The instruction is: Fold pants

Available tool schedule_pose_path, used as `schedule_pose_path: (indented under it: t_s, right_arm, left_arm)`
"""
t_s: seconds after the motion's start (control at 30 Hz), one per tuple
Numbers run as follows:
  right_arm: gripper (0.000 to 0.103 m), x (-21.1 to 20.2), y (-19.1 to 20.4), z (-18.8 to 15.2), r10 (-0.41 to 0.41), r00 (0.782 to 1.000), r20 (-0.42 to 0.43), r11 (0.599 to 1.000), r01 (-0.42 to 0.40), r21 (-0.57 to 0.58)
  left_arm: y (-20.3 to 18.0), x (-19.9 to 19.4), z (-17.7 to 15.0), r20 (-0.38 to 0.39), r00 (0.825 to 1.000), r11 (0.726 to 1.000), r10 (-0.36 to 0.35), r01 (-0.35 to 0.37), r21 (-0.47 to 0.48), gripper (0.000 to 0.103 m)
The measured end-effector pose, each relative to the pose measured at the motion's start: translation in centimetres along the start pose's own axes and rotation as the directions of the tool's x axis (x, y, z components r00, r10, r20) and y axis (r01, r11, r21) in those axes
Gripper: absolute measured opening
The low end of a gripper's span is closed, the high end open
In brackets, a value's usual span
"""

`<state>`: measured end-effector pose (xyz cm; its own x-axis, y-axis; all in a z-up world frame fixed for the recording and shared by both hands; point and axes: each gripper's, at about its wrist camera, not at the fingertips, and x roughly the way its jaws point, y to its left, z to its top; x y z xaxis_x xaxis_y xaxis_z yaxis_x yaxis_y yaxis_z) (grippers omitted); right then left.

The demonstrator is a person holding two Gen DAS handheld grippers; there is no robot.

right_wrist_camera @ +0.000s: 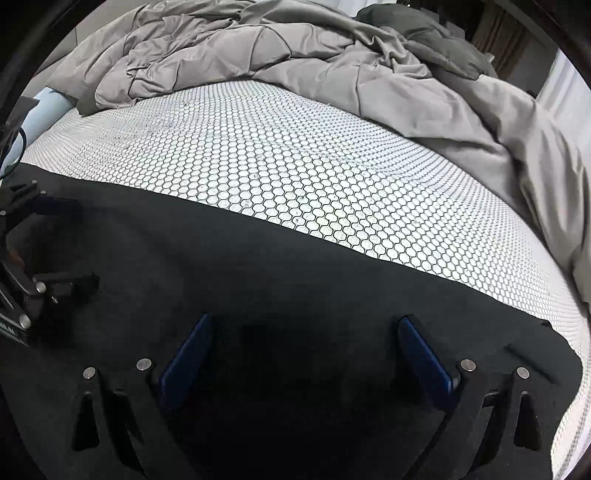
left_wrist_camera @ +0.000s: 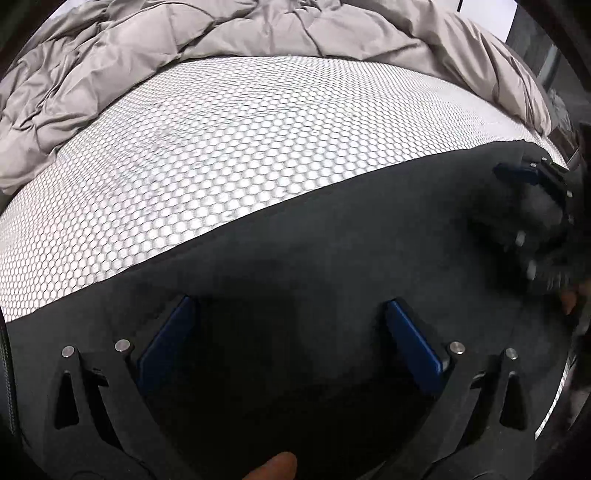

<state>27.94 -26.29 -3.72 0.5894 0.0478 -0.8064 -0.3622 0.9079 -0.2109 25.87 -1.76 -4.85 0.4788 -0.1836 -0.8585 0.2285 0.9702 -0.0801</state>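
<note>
Black pants lie flat along the near edge of a mattress with a white honeycomb cover; they also fill the lower half of the right wrist view. My left gripper is open just above the pants, its blue pads wide apart with nothing between them. My right gripper is open in the same way above the pants. The right gripper also shows, blurred, at the right edge of the left wrist view. The left gripper shows at the left edge of the right wrist view.
A rumpled grey comforter is piled along the far side of the mattress and down its right side. A dark grey pillow lies at the back right. A light blue object is at the far left.
</note>
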Motion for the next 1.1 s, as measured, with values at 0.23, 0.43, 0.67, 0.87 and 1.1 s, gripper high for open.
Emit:
schedule_pose_path:
  t_s: [0.23,0.43,0.67,0.87,1.1]
  right_arm:
    - [0.100,0.2,-13.4,-3.2,-0.445,0.888,-0.120,0.843,0.460,0.278]
    - [0.095,-3.4,-13.1,-3.3,-0.459,0.887,-0.056,0.831,0.451,0.326]
    - [0.095,-4.4,-2.9,-0.6,-0.049,0.995,0.084,0.983,0.033,0.183]
    - [0.096,-2.2,3.1,-3.9,-0.055,0.998,-0.023,0.993,0.052,-0.110]
    - [0.097,-4.2,-10.9,-11.4,-0.352,0.929,-0.112,0.896,0.369,0.246]
  left_arm:
    - [2.3,-0.7,-1.2,0.017,1.000,0.999,-0.021,0.022,-0.044,0.103]
    - [0.9,-2.2,-0.4,0.051,0.999,0.998,-0.016,0.019,-0.066,0.102]
    - [-6.0,-0.6,0.6,0.001,0.991,0.990,-0.135,0.135,0.029,0.102]
    - [-7.3,-0.7,-2.1,-0.001,0.999,0.990,-0.042,0.042,0.133,0.103]
    - [-7.4,-0.8,-2.3,0.005,1.000,0.995,-0.013,0.012,0.095,0.103]
